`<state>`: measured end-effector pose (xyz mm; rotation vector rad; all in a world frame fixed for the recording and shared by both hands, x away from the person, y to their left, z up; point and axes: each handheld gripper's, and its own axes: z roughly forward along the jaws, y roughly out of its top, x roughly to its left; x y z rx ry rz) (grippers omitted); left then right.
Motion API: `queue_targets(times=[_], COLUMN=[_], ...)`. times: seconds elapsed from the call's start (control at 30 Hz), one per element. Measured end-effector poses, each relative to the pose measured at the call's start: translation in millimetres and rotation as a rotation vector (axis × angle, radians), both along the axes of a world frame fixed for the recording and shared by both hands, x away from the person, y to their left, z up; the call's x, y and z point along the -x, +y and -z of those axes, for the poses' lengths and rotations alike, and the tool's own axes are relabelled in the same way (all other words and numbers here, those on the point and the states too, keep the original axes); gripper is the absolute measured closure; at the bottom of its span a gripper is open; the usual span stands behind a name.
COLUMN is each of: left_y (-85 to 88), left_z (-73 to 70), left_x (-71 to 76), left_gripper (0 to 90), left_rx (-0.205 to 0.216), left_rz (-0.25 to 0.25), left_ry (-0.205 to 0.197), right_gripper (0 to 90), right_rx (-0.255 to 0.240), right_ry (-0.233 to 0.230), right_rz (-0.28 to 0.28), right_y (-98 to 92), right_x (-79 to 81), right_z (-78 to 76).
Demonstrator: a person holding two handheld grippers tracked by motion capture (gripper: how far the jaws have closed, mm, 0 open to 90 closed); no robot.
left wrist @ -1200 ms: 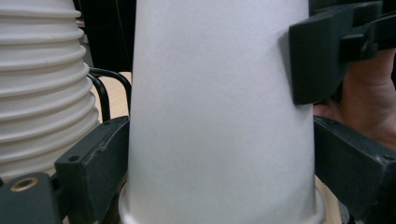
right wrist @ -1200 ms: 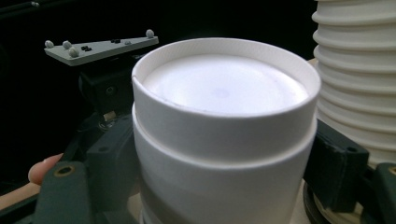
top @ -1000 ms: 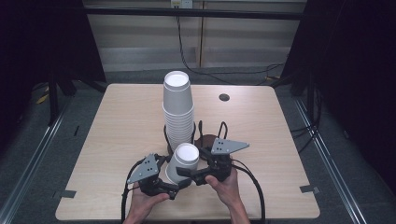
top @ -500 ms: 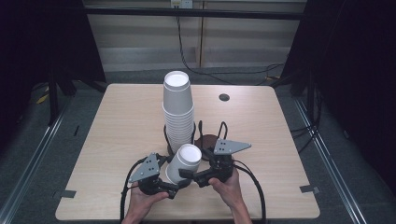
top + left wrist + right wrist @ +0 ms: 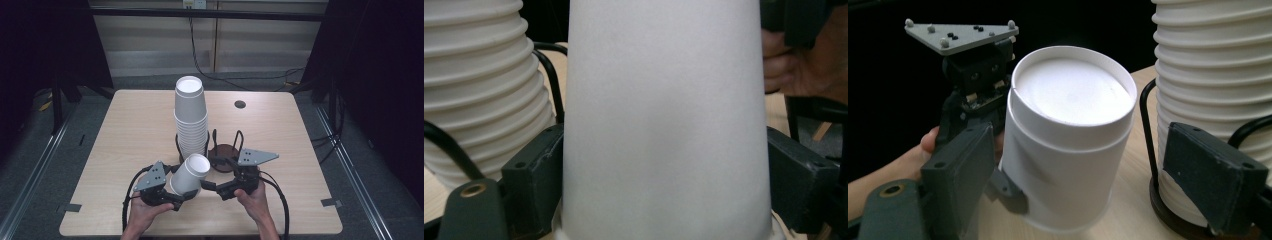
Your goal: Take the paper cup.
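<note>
Up close, your left claw (image 5: 664,210) seems clamped on the tilted cup (image 5: 664,120); your right claw (image 5: 1093,185) stands wide beside it, gripping nothing.

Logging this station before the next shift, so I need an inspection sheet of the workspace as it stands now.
Surface: wooden table, bare, small dark hole near the far edge.
Job's things: single white cup tilted, upside down; tall cup stack in a wire holder.
Clutter: nothing seen.
Grippers: left claw shut on the single cup's sides; right claw open, its jaws clear of the cup after opening.
Cables: black cables trail from both.
Surroundings: dark curtains, grey floor.
</note>
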<state>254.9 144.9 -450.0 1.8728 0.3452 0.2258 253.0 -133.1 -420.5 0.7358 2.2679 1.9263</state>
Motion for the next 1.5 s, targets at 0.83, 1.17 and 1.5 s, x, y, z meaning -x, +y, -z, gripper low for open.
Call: queue_targets(times=[0.83,1.17,1.5], left_y=[-2.1,-12.9,-14.5], left_z=[-12.0,-11.0,-9.9], left_x=[-19.9,-19.1,-16.8], left_gripper=[15.5,15.5,15.6], left_rx=[-0.272,-0.391,-0.458], left_rz=[0.052,0.072,0.104], left_ry=[0.041,0.028,0.043], right_gripper=[14.2,13.3,13.2], right_rx=[0.271,0.385,0.498], right_ry=[0.014,0.040,0.072], right_rz=[-0.016,-0.047,-0.055], right_y=[-8.6,-8.0,-6.5], right_x=[-4.7,-8.3,-9.0], right_z=[-7.2,-5.1,0.8])
